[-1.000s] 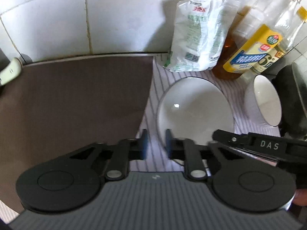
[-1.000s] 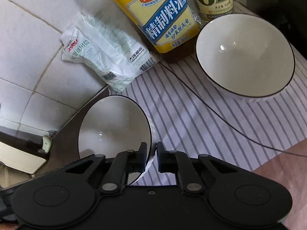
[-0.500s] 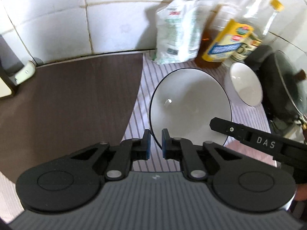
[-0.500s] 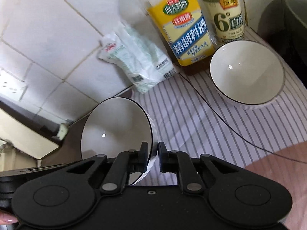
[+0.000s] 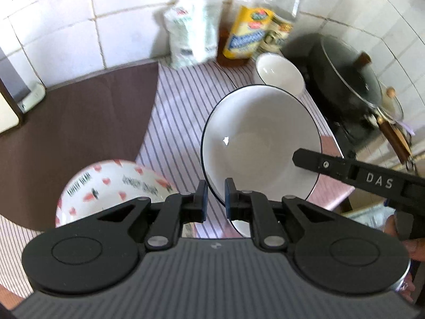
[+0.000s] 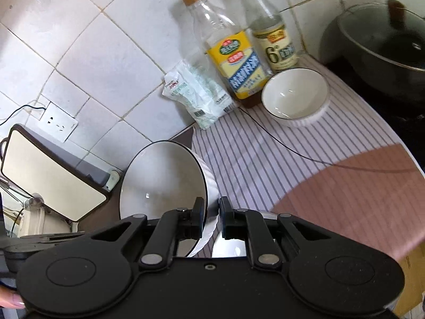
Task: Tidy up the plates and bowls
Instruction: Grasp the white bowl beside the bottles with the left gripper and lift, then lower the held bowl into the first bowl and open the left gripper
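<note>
Striped cloth (image 6: 255, 159) with bottles (image 6: 233, 61), small bowl (image 6: 294, 95), wok (image 6: 382, 42) behind.

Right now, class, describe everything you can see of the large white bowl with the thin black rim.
The large white bowl looks like glossy ceramic, wide and shallow, empty, with a thin black rim and a ribbed white outside. It is tilted, above the striped cloth. The left claw is shut on its near rim; in the right wrist view the right claw is shut on the rim too. Beyond it a smaller bowl sits separately.
</note>
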The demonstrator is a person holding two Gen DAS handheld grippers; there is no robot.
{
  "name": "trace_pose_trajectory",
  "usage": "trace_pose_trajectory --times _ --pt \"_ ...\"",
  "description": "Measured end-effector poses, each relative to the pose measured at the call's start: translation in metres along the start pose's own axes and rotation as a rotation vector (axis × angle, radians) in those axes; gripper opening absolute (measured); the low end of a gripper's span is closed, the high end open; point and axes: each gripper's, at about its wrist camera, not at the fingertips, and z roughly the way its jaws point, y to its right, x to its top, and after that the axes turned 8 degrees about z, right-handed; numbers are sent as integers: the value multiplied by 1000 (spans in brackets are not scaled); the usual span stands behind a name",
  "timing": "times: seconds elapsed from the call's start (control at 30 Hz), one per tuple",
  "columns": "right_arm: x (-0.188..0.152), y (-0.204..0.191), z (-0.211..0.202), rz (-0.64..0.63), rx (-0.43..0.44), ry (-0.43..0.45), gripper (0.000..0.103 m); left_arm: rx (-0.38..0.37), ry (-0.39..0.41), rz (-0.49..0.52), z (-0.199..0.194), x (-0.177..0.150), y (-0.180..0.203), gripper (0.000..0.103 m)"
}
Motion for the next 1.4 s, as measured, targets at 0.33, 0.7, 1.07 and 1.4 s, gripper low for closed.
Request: trace_pose_trajectory --times 0.33,0.7,1.07,1.4 --pt "-34 29 -31 80 -41 23 16 -24 -66 50 8 -30 31 11" --pt "-44 50 -22 130 -79 -8 16 -22 -144 52 38 -30 41 11" --pt "-40 61 1 74 -145 -60 16 39 -219 44 70 -21 54 11" --pt "-37 55 17 -32 -186 -102 16 76 -258 23 82 -17 53 12"
